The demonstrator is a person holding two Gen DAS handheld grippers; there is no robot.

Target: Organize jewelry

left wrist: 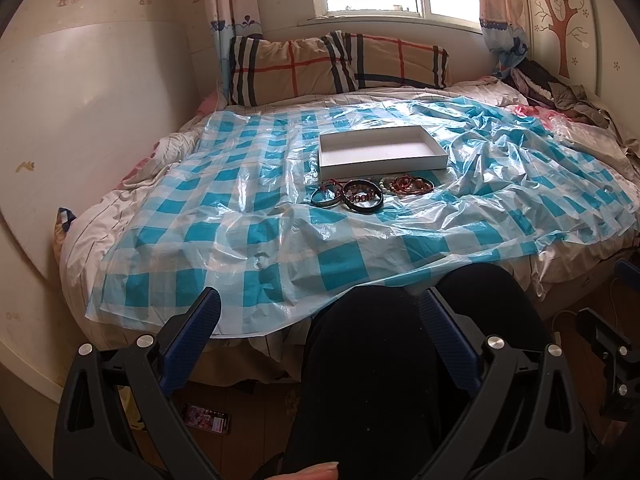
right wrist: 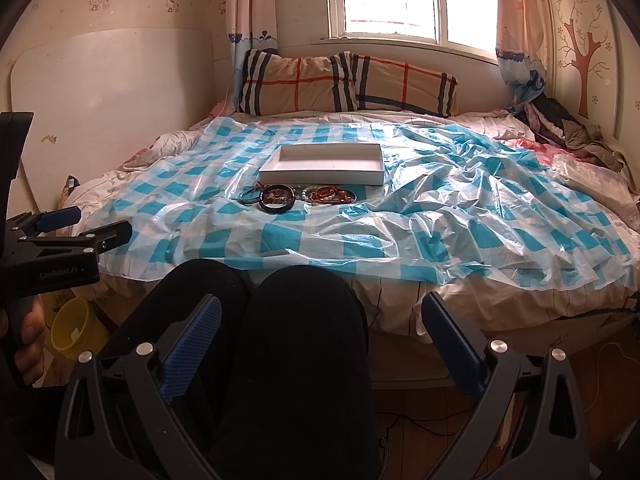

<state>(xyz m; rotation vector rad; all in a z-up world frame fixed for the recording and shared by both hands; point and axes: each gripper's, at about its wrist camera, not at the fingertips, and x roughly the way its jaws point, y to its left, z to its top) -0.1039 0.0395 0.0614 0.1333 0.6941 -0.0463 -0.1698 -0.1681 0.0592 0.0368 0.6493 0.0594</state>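
You are holding both the left gripper (left wrist: 320,320) and right gripper (right wrist: 322,324) spread wide and empty over your knees, the bracelets (left wrist: 370,192) lying well ahead at twelve o'clock before the white tray (left wrist: 382,160).

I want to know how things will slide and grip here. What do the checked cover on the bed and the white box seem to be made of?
The checked cover looks like thin glossy plastic film: it is see-through between the blue squares, crinkled, and throws bright glare. The white box looks like matte cardboard or paperboard, with thin straight walls and sharp corners, though a rigid plastic cannot be ruled out.
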